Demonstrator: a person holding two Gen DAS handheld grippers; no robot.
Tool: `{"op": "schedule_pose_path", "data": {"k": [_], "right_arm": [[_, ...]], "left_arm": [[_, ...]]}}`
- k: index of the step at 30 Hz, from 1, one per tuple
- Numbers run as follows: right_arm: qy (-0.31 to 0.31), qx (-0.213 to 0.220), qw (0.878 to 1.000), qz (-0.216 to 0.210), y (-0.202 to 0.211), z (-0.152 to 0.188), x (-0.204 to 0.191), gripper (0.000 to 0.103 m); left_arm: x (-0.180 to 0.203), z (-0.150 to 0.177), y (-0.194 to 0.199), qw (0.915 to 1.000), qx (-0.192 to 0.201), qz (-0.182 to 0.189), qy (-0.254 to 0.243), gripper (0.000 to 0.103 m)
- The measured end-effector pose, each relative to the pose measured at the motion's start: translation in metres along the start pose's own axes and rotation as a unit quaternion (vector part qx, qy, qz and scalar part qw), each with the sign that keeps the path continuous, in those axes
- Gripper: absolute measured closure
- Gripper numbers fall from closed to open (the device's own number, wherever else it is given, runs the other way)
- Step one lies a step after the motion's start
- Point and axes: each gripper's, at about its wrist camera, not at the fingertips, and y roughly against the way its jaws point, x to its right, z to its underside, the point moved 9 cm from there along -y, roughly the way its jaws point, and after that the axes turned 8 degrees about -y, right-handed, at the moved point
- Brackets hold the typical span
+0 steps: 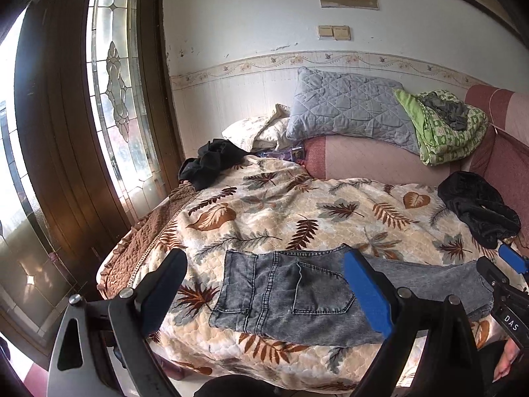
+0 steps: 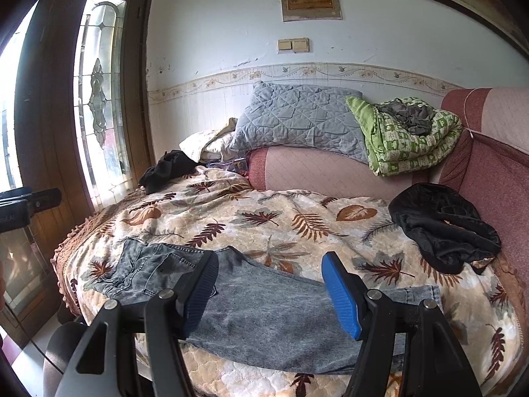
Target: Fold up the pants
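Grey washed jeans (image 1: 291, 294) lie flat near the front edge of the leaf-print bedspread (image 1: 281, 211), waist and back pockets to the left, legs stacked and running right. They also show in the right wrist view (image 2: 264, 311). My left gripper (image 1: 264, 284) is open and empty, hovering over the waist and pocket end. My right gripper (image 2: 269, 284) is open and empty, hovering over the leg part; its blue tip shows at the right in the left wrist view (image 1: 510, 258).
A black garment (image 1: 479, 208) lies at the right of the bed and another (image 1: 211, 162) at the far left. A grey pillow (image 1: 347, 109) and green quilt (image 1: 446, 129) rest on the pink sofa back (image 1: 363, 158). A wooden door (image 1: 82, 115) stands left.
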Motion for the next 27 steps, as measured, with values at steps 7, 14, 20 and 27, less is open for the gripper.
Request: {"op": "schedule_pose_path", "data": {"k": [7, 14, 20, 27], "right_arm": [[0.016, 0.007, 0.999, -0.034, -0.006, -0.002, -0.038, 0.034], [0.009, 0.005, 1.000, -0.028, -0.010, -0.014, -0.027, 0.035], [-0.169, 0.036, 0.980, 0.103, 0.003, -0.121, 0.173, 0.034], [-0.290, 0.084, 0.872, 0.384, 0.066, -0.241, 0.463, 0.035]], "left_arm": [[-0.026, -0.001, 0.011, 0.9996, 0.011, -0.023, 0.006, 0.008], [-0.030, -0.001, 0.011, 0.9996, 0.007, -0.025, -0.004, 0.008], [-0.024, -0.010, 0.007, 0.9992, 0.025, -0.015, -0.026, 0.008], [0.003, -0.032, -0.031, 0.9983, 0.014, -0.005, -0.056, 0.008]]}}
